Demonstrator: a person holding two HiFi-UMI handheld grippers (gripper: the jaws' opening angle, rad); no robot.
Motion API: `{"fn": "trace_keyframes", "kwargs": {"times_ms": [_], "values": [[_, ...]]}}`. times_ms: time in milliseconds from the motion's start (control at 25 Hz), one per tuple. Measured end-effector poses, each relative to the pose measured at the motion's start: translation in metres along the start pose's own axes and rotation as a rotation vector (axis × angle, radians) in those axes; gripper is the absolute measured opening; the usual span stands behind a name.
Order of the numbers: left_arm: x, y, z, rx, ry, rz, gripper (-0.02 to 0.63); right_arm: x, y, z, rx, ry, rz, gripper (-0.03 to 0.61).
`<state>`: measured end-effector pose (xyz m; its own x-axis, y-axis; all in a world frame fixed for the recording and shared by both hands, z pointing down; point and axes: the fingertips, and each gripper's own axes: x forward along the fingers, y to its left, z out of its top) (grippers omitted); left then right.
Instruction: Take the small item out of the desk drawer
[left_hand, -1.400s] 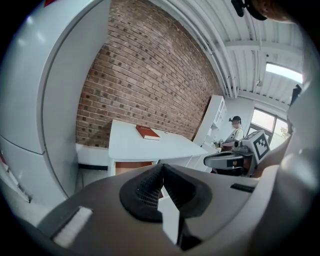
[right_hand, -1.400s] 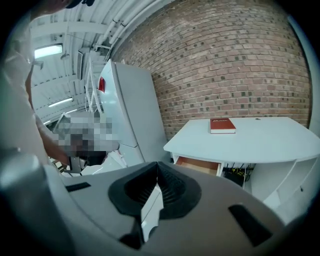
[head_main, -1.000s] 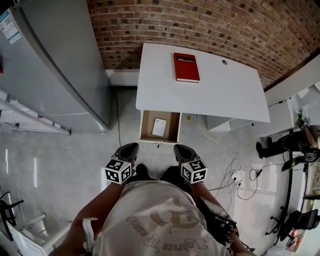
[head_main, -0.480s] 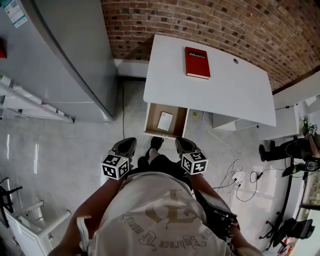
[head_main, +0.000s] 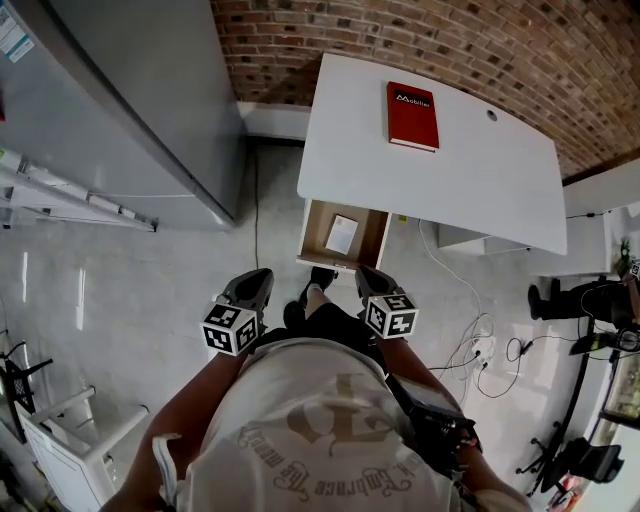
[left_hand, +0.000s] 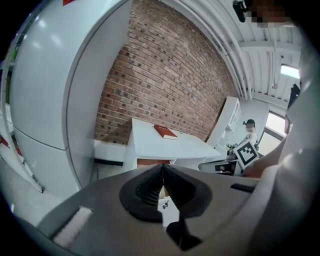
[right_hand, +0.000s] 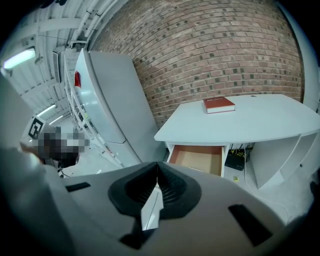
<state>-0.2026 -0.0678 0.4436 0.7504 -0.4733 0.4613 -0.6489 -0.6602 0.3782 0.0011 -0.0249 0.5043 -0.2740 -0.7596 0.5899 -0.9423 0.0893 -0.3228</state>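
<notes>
Nearest the camera, the person's pale printed shirt (head_main: 320, 430) fills the bottom of the head view, with both forearms reaching forward. The left gripper (head_main: 257, 280) and the right gripper (head_main: 363, 272) are held side by side above the tiled floor (head_main: 150, 300), each pointing toward the desk and tilted downward, well short of the drawer. In the left gripper view the 2 dark ribbed fingers (left_hand: 145, 190) are clenched tip to tip with nothing between them. In the right gripper view the fingers (right_hand: 175, 189) are pressed together likewise, empty. Between the 2 grippers a dark shoe (head_main: 318, 278) shows on the floor. Just beyond it the drawer (head_main: 320, 235) stands pulled out from under the left end of the white desk (head_main: 450, 190), its brown inside open to view. The small item (head_main: 342, 233), a flat white card or box, lies on the drawer bottom near the middle, touched by neither gripper. Farther on, a red book (head_main: 412, 115) lies flat on the desk near its back edge. A tall grey cabinet (head_main: 130, 100) stands left of the desk, and a brick wall (head_main: 450, 40) runs behind both.
</notes>
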Motion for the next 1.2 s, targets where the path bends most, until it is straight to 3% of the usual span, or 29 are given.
{"fn": "trace_keyframes", "kwargs": {"times_ms": [1200], "values": [[0.093, -0.005, -0.015, -0.033, 0.122, -0.027, 0.006, 0.082, -0.075, -0.037, 0.013, 0.179, -0.033, 0.006]]}}
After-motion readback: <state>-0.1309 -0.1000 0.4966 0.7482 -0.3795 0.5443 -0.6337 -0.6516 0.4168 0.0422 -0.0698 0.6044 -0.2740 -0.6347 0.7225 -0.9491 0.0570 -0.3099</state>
